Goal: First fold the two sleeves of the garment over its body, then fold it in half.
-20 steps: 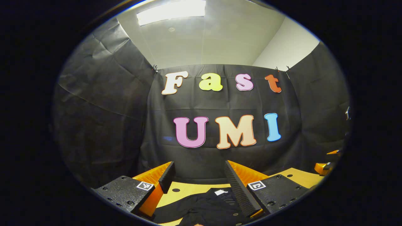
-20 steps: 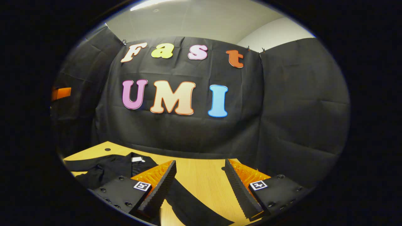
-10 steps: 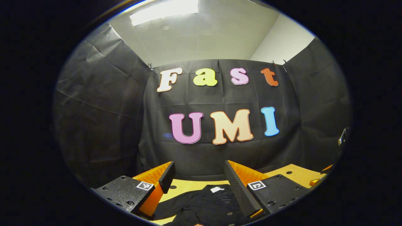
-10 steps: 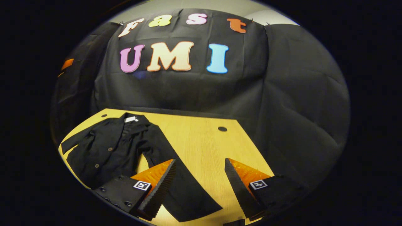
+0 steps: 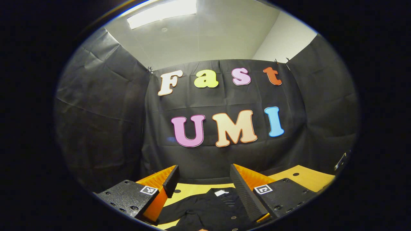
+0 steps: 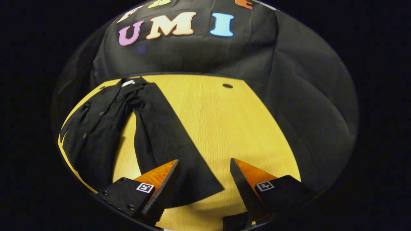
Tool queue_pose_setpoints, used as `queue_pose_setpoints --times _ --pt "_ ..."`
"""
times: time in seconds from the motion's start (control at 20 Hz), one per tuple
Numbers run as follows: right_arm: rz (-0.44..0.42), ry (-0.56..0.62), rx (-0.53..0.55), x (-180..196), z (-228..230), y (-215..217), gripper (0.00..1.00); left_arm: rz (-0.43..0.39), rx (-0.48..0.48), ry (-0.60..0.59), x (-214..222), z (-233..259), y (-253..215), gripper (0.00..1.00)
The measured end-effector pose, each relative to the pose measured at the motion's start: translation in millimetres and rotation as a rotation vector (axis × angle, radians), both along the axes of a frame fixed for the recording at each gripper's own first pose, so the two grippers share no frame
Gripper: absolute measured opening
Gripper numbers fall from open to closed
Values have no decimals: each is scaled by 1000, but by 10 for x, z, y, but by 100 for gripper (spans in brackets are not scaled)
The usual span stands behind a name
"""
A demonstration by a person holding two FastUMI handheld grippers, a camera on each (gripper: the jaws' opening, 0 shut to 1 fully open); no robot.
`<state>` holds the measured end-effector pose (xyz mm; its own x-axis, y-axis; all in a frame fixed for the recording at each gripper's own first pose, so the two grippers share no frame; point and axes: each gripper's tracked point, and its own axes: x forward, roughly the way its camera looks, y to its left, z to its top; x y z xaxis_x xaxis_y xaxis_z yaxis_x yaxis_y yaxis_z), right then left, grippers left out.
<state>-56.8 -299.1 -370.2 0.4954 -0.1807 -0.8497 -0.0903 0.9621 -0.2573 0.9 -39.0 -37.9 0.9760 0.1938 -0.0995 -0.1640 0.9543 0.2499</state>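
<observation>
Black garment point(image 6: 96, 128) is seen laid flat on wooden table point(image 6: 224, 128), one sleeve point(image 6: 170, 150) spread outward. Right gripper point(image 6: 204, 179) is held above the cuff, jaws apart, empty. Left gripper point(image 5: 204, 184) is likewise parted near the collar point(image 5: 221, 193).

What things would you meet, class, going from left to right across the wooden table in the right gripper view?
Black buttoned garment body → its long black sleeve spread out on the wood → bare yellow wooden table top → small dark round hole in the table → black cloth booth wall.
</observation>
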Motion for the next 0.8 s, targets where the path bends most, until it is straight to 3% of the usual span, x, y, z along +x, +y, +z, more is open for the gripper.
queue_pose_setpoints --times 0.3,0.45,0.5,0.6,0.8 --pt "-45 84 66 -230 -264 -58 98 17 24 8 -117 1 75 94" --pt "-66 86 124 -224 -275 -14 87 32 1 26 -159 -90 169 92" --pt "-55 84 138 -244 -286 37 61 39 -6 30 -181 -119 215 92" --pt "-113 47 160 -259 -284 105 11 47 -18 29 -191 -106 340 94" --pt "-203 -81 256 9 63 334 10 71 -2 20 -251 -56 693 94"
